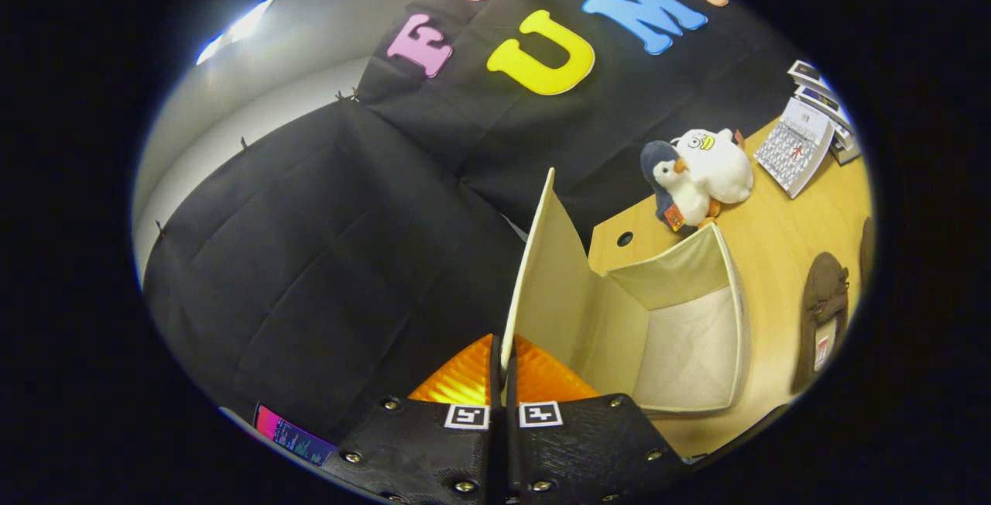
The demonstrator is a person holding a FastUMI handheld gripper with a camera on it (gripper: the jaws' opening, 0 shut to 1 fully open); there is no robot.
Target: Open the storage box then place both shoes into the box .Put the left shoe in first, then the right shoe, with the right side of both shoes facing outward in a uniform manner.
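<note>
A cream fabric storage box (681,334) stands open on the wooden table (782,242), its inside bare. Its lid flap (542,273) is swung up and stands nearly upright. My gripper (505,369) is shut on the near edge of that lid flap, the thin panel pinched between both fingers. A dark brown shoe (822,311) lies on the table just to the right of the box, toe pointing away. The edge of a second dark shoe (865,245) peeks in farther right.
Two plush toys (697,176), a penguin and a white duck, sit on the table beyond the box. A desk calendar (793,149) and stacked small boxes (824,106) stand at the far right. A small round hole (624,238) marks the tabletop near the box.
</note>
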